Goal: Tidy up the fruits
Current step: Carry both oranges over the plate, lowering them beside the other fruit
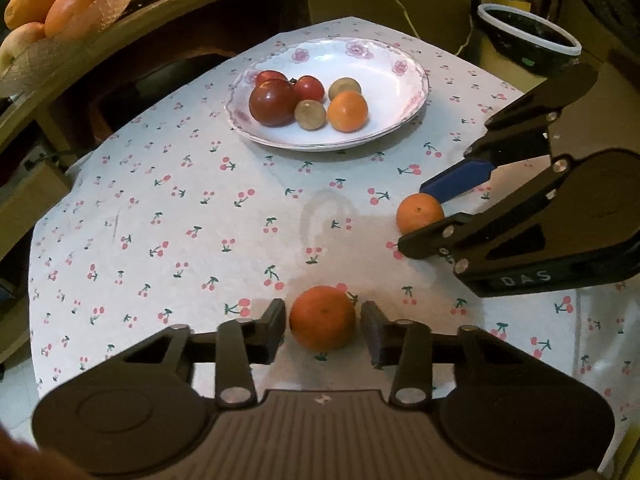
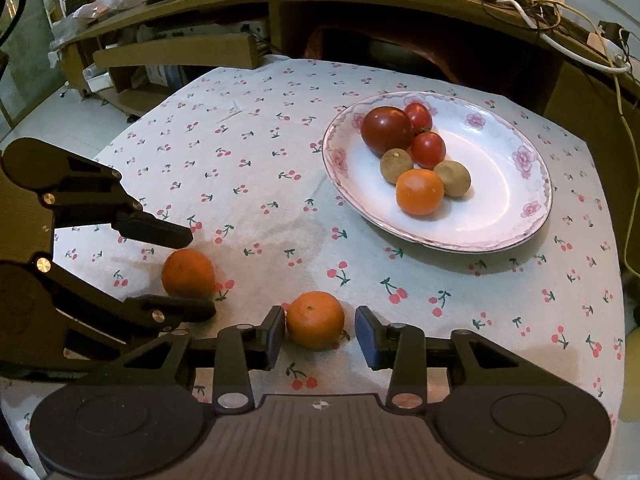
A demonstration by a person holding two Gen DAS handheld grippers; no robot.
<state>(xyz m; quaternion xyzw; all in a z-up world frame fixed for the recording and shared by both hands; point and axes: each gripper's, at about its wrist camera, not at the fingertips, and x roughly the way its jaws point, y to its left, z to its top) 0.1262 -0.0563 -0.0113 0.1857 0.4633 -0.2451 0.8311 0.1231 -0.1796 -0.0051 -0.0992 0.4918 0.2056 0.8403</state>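
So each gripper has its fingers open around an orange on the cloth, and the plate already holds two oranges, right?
Not quite: the plate holds only one orange, beside tomatoes and brownish fruits, as the right wrist view shows. The rest stands: the left gripper and right gripper each sit open around an orange.

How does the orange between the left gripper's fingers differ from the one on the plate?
The left-gripper orange sits on the cherry-print cloth, alone between open fingers; the plate orange lies in the floral plate, touching other fruit. The cloth one looks deeper orange, the plate one lighter. Both are small and round.
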